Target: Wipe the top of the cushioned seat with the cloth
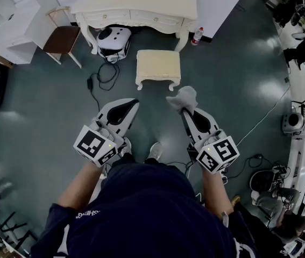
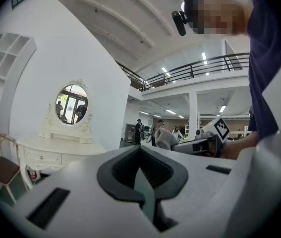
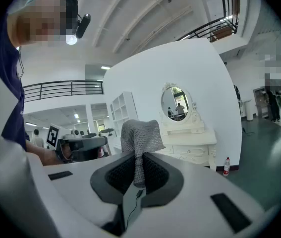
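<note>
Grey floor [image 1: 44, 122], cushioned seat [image 1: 158, 66] before dressing table [image 1: 136, 4]; cloth [image 1: 183, 98] in right jaws

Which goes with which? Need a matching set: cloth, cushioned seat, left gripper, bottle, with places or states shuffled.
Things:
1. cloth
2. cushioned seat
3. left gripper
4. bottle

Places or states:
A. on the floor in front of the dressing table, apart from both grippers
B. fingers together, nothing between them
C. standing beside a leg of the dressing table
D. pinched in the right gripper

Pairs: 1-D, 2-A, 3-B, 4-C
</note>
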`<state>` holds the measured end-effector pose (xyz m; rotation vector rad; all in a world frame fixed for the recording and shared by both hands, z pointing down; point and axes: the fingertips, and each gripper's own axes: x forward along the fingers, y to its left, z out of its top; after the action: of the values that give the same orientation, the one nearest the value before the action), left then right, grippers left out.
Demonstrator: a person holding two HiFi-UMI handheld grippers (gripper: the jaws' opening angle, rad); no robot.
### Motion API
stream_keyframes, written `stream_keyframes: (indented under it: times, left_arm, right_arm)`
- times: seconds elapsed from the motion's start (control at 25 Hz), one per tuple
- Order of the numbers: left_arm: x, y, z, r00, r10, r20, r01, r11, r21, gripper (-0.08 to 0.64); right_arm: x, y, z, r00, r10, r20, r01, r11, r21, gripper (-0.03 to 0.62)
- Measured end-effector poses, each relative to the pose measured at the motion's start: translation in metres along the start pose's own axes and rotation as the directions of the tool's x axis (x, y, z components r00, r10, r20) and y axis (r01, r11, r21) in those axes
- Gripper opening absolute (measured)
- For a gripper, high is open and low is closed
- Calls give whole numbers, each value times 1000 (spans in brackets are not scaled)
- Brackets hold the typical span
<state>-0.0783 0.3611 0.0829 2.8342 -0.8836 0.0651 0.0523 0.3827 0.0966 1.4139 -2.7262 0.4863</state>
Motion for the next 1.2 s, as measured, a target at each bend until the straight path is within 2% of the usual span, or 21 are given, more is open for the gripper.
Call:
stream_keyframes:
  times: [0.28, 0.76, 0.96, 1.2]
  left_arm:
    - [7, -13, 0, 1000, 9, -1, -9, 1000, 5, 0]
    - [13, -28, -20, 997, 76, -7, -76, 997, -11, 0]
    - [21, -44, -14, 997, 78, -12, -78, 997, -2, 0]
    - [26, -38, -13, 996, 85, -9, -85, 996, -5, 0]
  right_arm:
    - [-13, -7, 3, 1000, 17, 16, -17, 1000, 8, 37]
    - [-28, -24, -11, 997, 73, 21, -73, 997, 18, 37]
    - [-40, -32, -5, 996, 81, 28, -81, 996, 28, 37]
    - [-35, -37, -4, 996, 89, 25, -90, 995, 32, 37]
